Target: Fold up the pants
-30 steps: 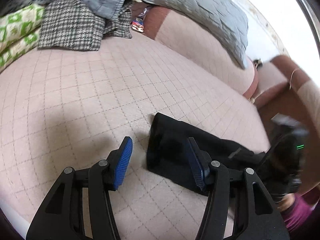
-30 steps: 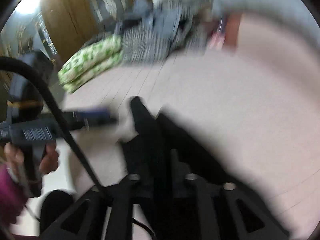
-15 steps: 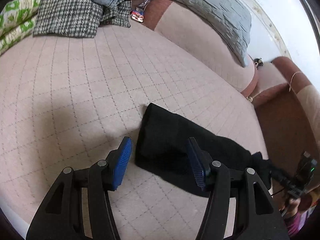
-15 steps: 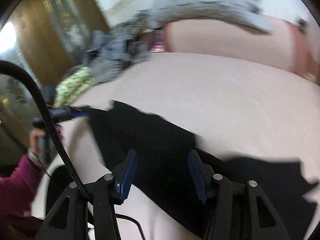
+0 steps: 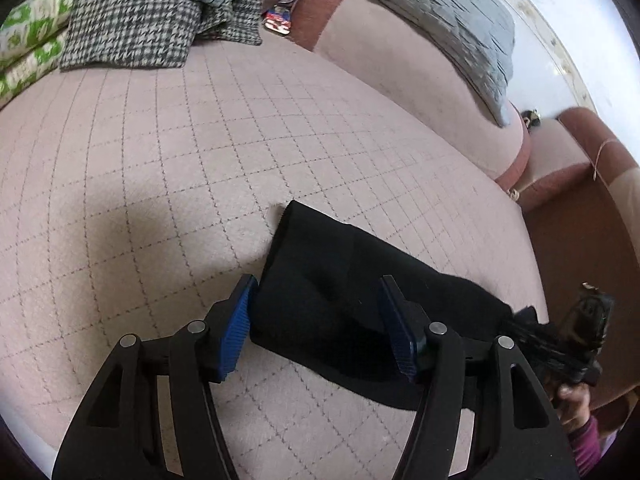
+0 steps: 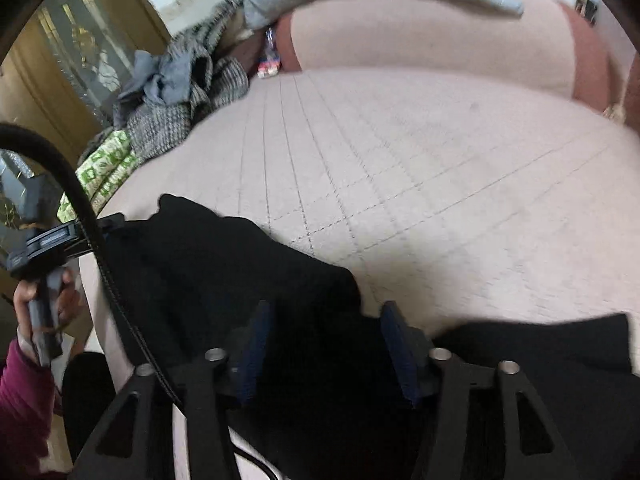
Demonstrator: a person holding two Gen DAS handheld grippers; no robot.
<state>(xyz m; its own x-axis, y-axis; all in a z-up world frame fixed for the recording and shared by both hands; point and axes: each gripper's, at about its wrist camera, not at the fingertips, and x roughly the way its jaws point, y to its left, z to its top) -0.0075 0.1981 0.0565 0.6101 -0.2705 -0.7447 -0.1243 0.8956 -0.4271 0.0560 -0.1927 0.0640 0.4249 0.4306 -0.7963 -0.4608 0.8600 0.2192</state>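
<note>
The black pants (image 5: 344, 288) lie flat on the pink quilted sofa seat (image 5: 168, 168), near its front edge. My left gripper (image 5: 320, 324) is open, its blue pads straddling one end of the pants just above the cloth. In the right wrist view the pants (image 6: 224, 264) spread from left to lower right. My right gripper (image 6: 328, 348) is open over the dark cloth and holds nothing. The right gripper also shows at the far right of the left wrist view (image 5: 576, 344).
A heap of checked and grey clothes (image 5: 152, 12) and a green patterned cushion (image 5: 28, 40) lie at the back left. A grey quilted pillow (image 5: 432, 12) leans on the backrest. A brown armrest (image 5: 592, 184) stands to the right.
The right gripper let go of the pants and opened; it has swung to the other end of them. The left gripper moved forward so its pads straddle the pants' end.
</note>
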